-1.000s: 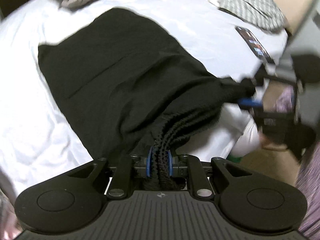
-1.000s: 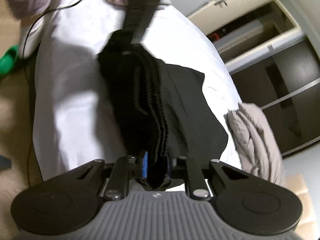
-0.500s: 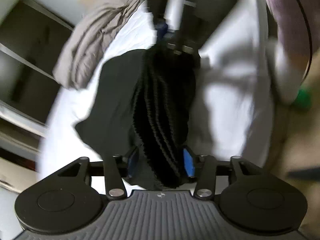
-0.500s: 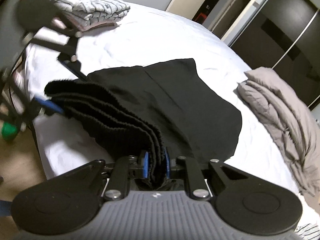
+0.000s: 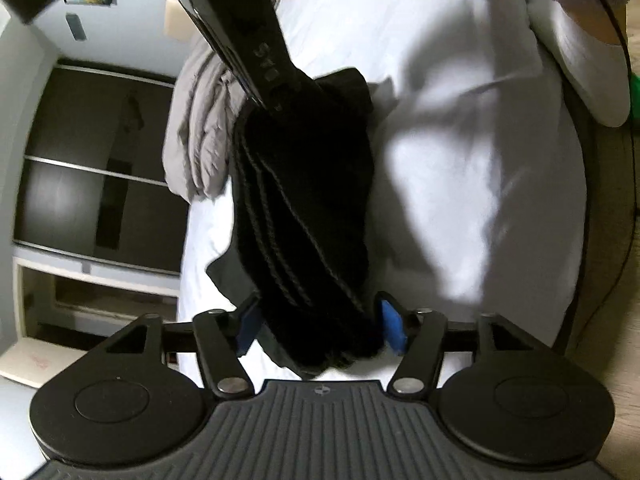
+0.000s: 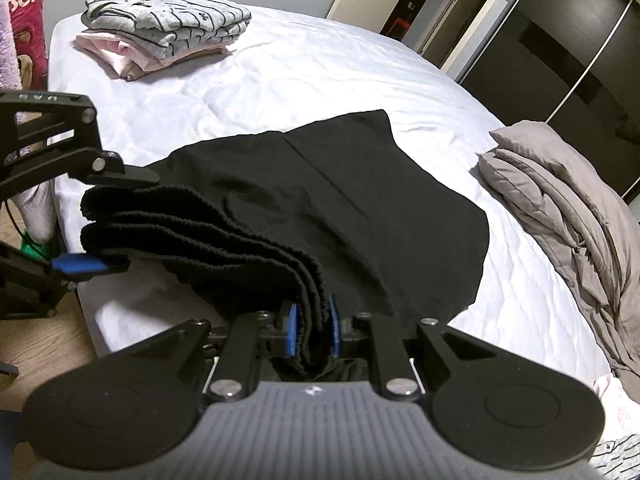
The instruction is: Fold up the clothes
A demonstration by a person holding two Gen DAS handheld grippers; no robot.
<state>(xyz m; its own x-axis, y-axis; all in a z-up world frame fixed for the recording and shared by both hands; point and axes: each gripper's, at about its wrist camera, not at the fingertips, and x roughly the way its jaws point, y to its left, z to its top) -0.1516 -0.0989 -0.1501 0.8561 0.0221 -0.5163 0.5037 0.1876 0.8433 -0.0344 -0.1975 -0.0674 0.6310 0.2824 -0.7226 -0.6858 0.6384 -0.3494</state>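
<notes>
A white bed (image 6: 280, 76) fills most of both wrist views, its sheet lightly creased. Across the near part of it lies the black garment (image 6: 340, 196), a matte dark cloth with a straight seam running down its middle and a flat panel spreading toward the far side, where its hem ends in a slanted edge. Its near end, a ribbed, gathered elastic band, is bunched into several stacked folds and lifted off the sheet between the two tools; in the left wrist view the same garment (image 5: 304, 216) shows as a thick bundle of corded ridges hanging over the mattress and throwing a shadow on the sheet.

A rumpled grey duvet (image 6: 560, 200) sits on the far right side of the bed, apart from the garment. Near the far corner rests a folded stack (image 6: 168, 24) of clothes, a grey striped piece on top of pink ones.

The right gripper (image 6: 314, 334) has its blue-padded fingers pressed in on the ribbed band, the cloth squeezed between them. The left gripper (image 5: 320, 326) also pinches the band, though its blue pads stand wider, with a thick wad of folds packed between them; seen from the right wrist, the left gripper (image 6: 100, 220) holds the other end of the band at the bed's edge, one finger above the folds and one blue pad below
</notes>
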